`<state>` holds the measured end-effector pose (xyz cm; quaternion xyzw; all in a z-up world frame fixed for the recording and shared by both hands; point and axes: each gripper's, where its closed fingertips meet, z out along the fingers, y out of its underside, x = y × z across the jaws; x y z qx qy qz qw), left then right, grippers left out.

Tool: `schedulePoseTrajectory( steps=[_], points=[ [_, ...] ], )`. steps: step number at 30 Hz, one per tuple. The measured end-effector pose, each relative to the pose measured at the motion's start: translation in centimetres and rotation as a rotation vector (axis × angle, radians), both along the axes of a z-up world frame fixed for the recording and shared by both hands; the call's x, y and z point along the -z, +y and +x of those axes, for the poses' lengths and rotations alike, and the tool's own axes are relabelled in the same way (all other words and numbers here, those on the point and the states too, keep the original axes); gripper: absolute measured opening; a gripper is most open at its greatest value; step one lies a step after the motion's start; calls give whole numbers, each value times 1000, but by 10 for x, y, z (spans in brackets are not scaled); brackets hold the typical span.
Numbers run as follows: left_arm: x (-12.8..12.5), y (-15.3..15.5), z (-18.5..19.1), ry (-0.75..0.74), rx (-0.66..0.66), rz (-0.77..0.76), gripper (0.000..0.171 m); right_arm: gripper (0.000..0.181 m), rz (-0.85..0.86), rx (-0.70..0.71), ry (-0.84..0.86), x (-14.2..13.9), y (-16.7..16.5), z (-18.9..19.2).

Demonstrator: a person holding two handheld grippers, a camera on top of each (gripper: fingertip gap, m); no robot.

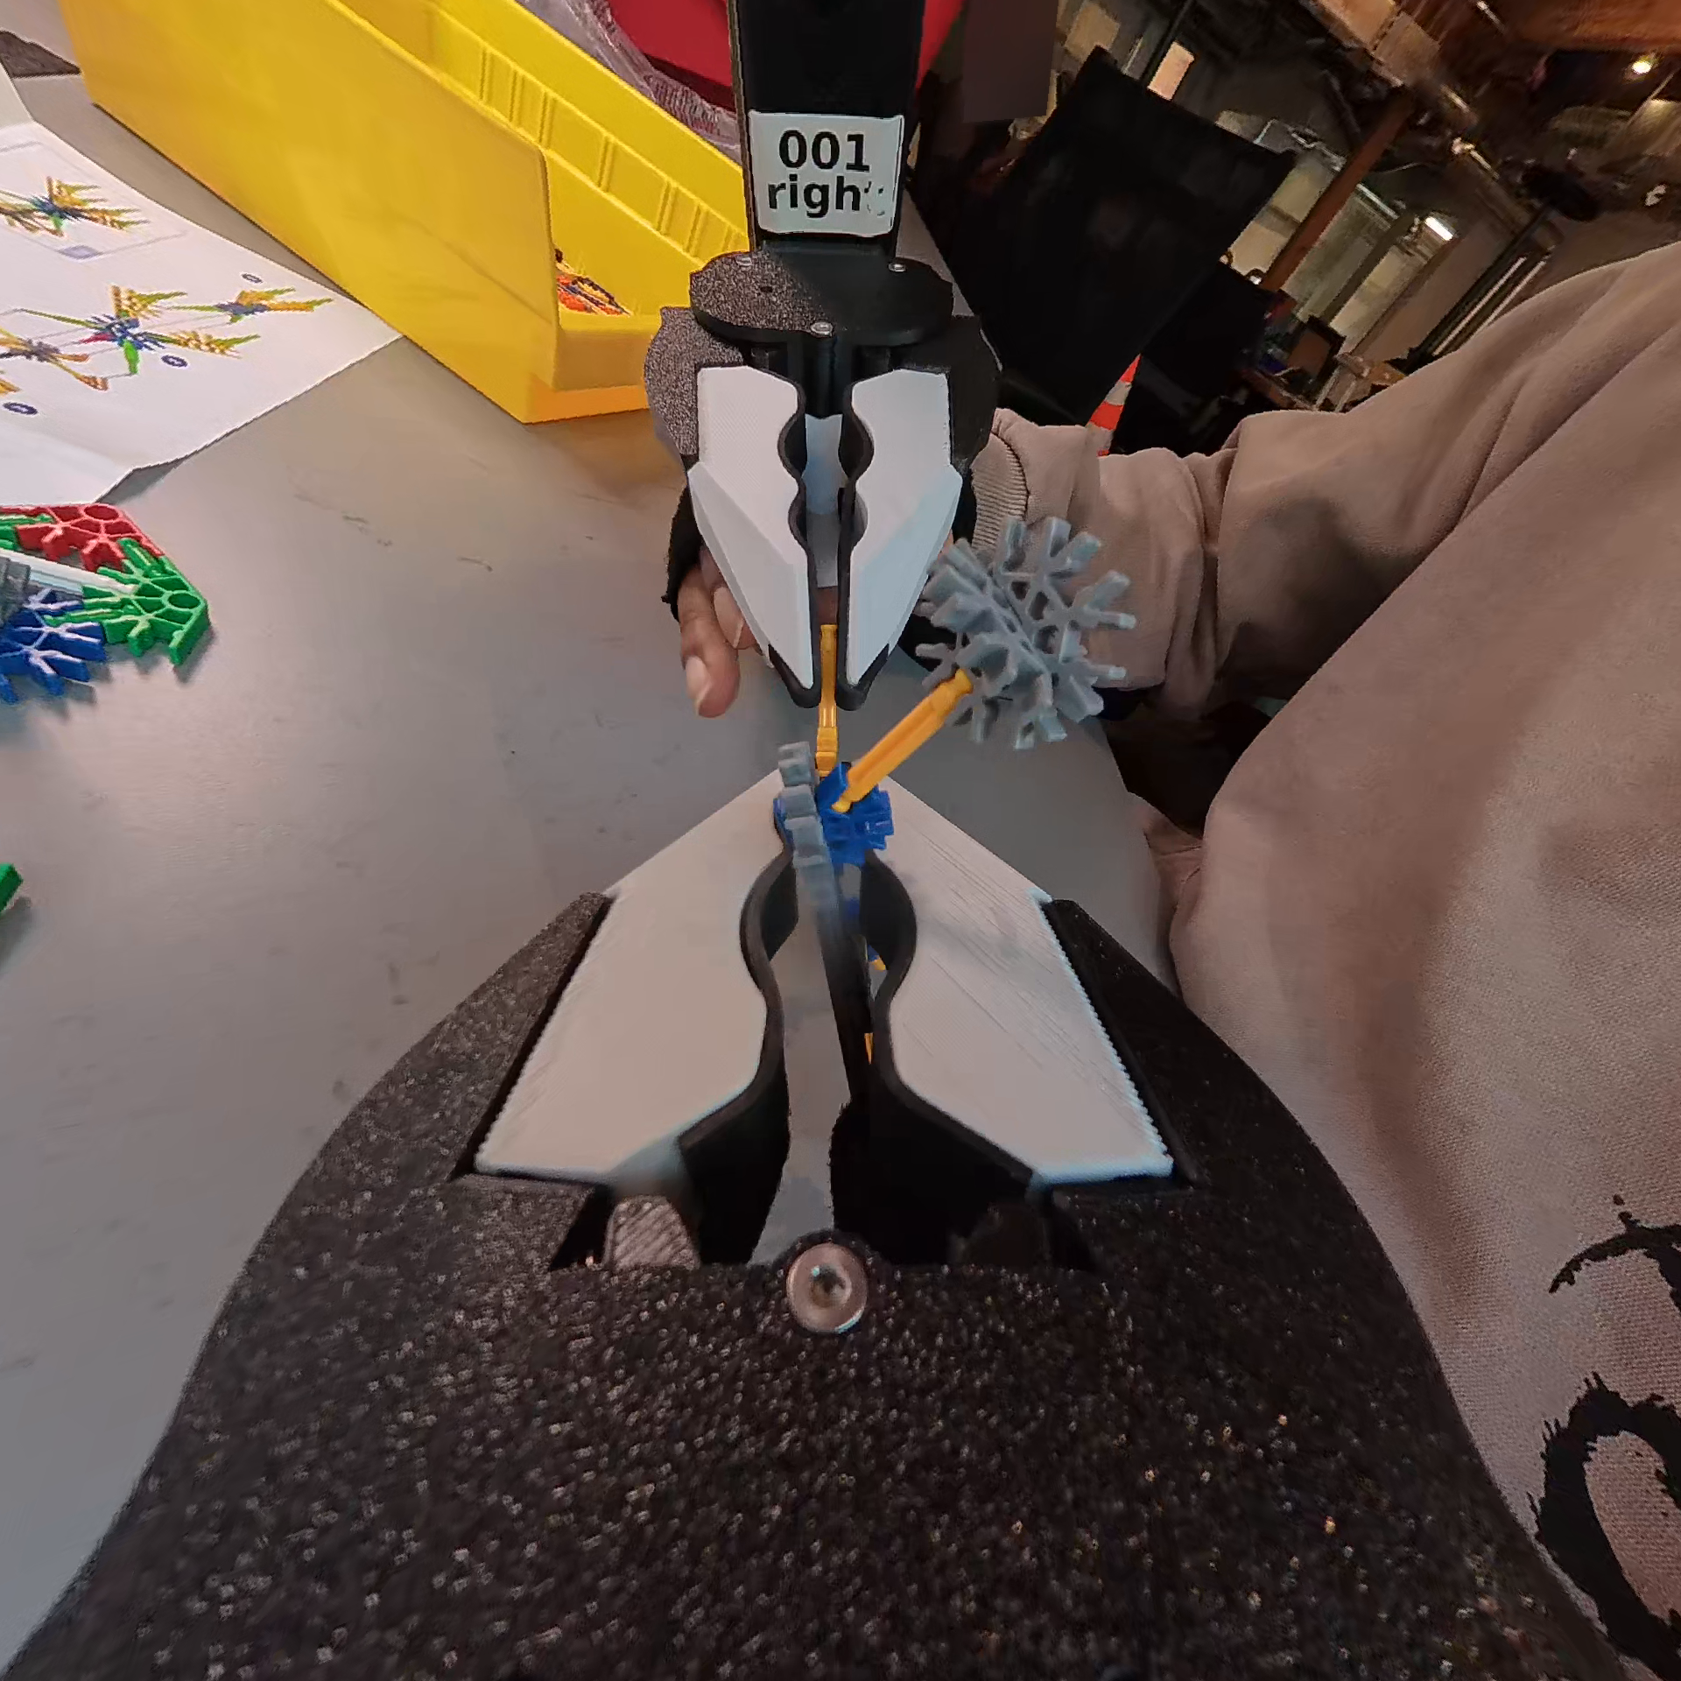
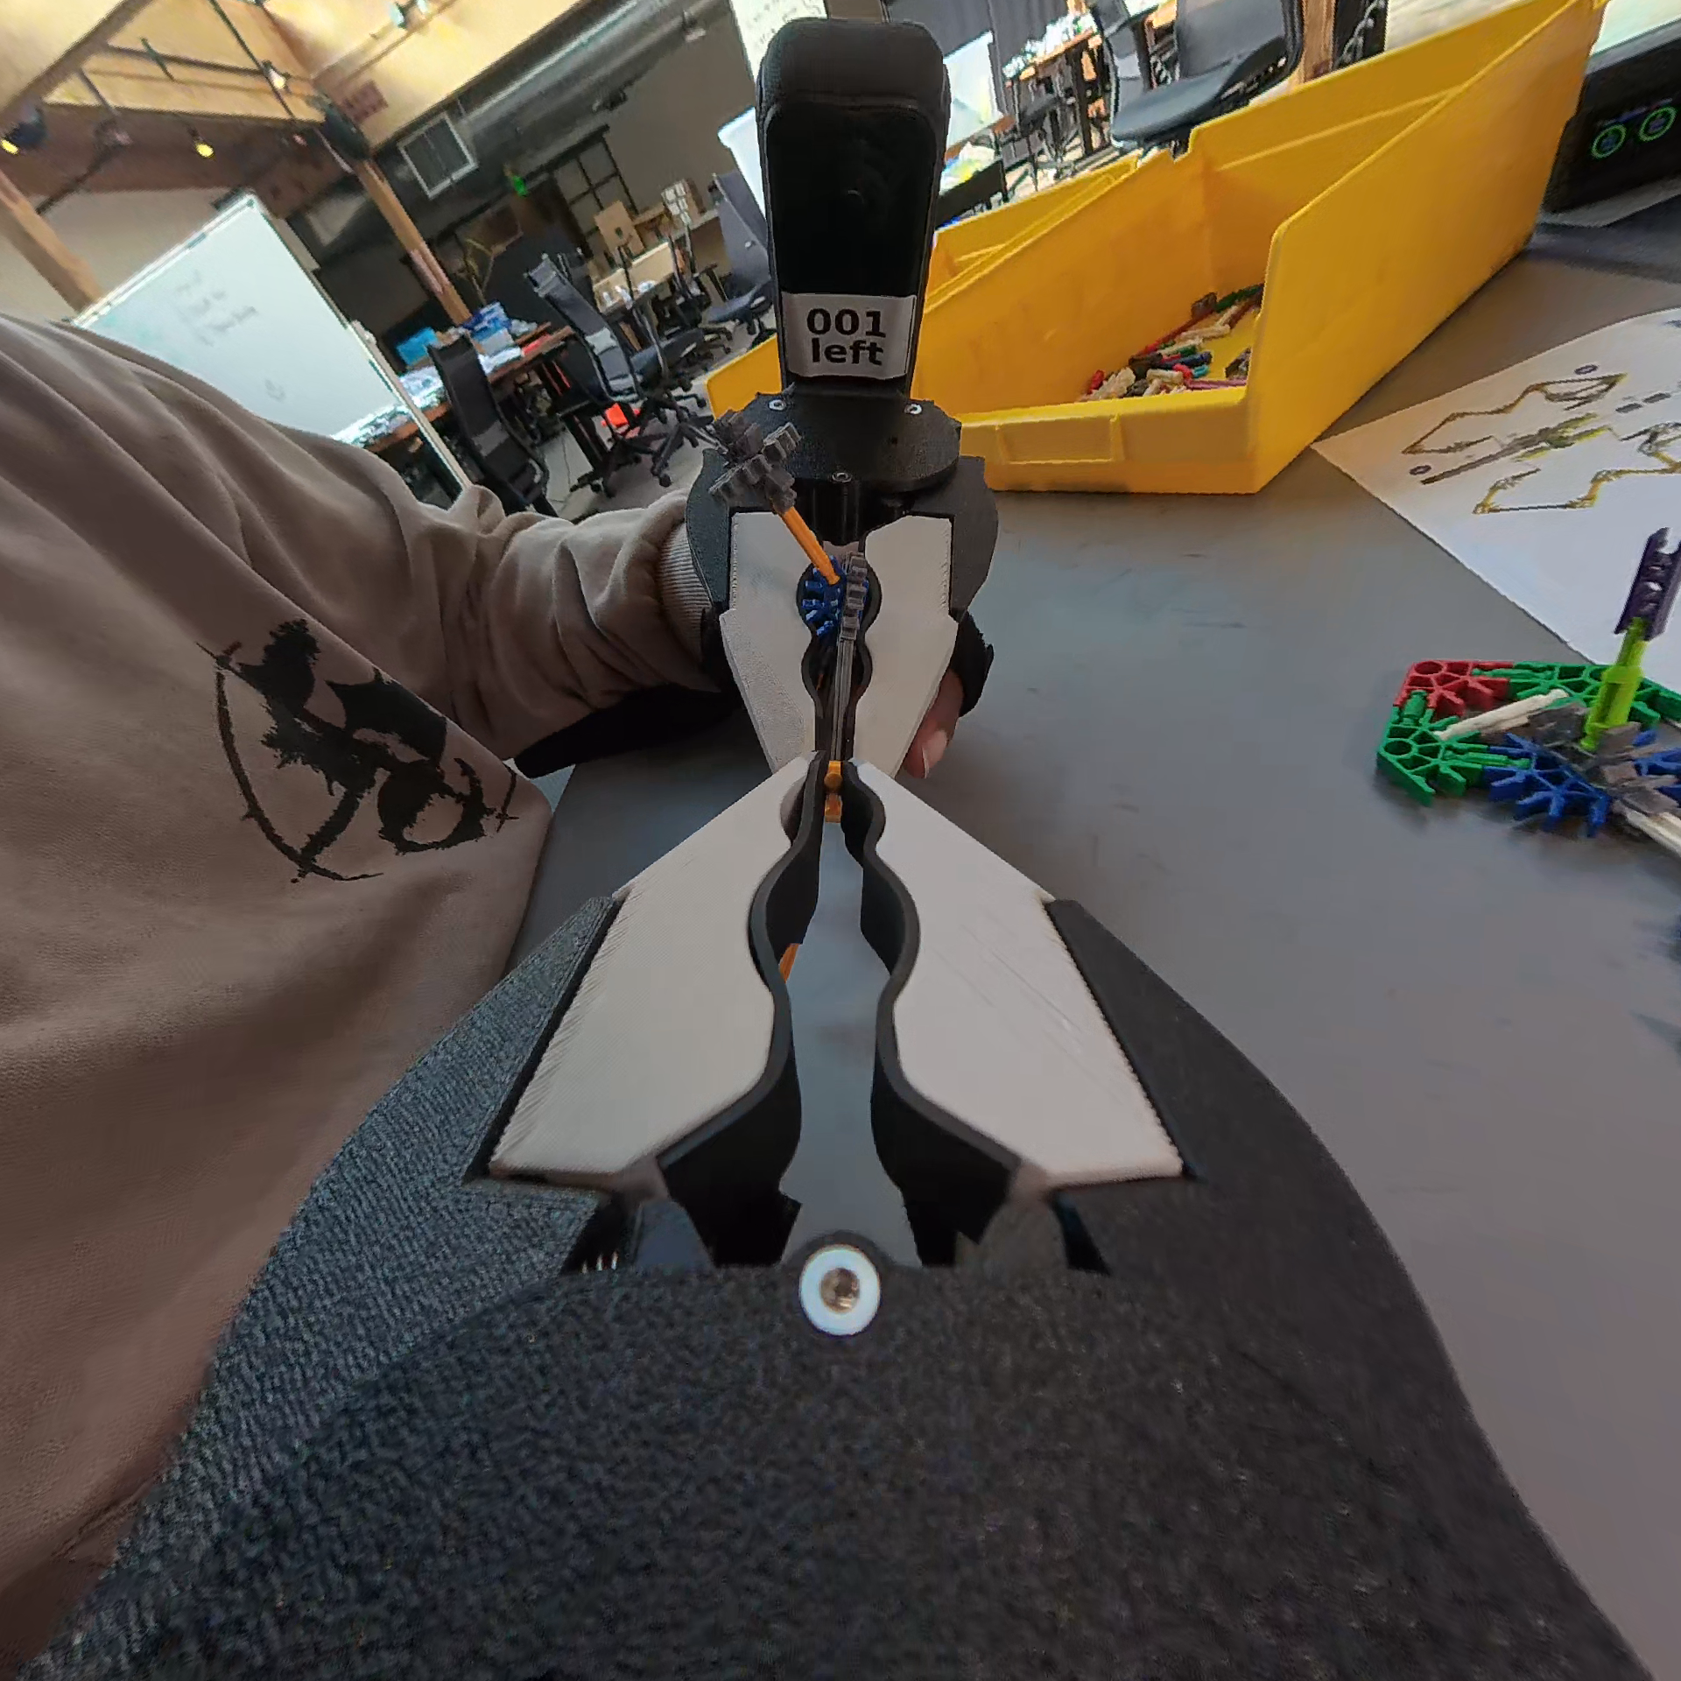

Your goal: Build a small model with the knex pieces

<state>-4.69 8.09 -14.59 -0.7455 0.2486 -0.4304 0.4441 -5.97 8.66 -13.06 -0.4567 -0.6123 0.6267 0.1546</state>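
Over the grey table (image 1: 409, 819), with a yellow bin (image 1: 382, 182) and an instruction sheet (image 1: 136, 346) behind, we meet tip to tip. Our left gripper (image 1: 830, 819) is clamped on a grey-and-blue connector cluster (image 1: 841, 814) whose slanting yellow rod (image 1: 905, 741) carries a grey snowflake piece (image 1: 1028, 628). Our right gripper (image 2: 830, 782) pinches a short yellow rod (image 1: 826, 691) touching that cluster

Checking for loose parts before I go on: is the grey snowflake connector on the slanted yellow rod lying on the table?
No. The grey snowflake connector sits on the rod's raised end, above the table.
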Motion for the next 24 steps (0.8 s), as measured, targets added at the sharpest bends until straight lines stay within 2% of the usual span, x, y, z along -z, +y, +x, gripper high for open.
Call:
schedulePoseTrajectory(
  steps=[6,8,10,15,24],
  points=[
    [5,1,0,53,-14,6,3,3,65,3,-8,4,1,2],
    [8,2,-2,76,-21,6,3,19,81,-5,-43,9,0,4],
    [8,3,-5,80,-30,3,3,23,76,-11,-44,7,-2,6],
    [11,4,-8,97,-42,0,3,14,225,65,-22,12,12,2],
    [16,3,-5,141,-34,-1,3,12,262,14,-22,18,3,5]
  ],
)
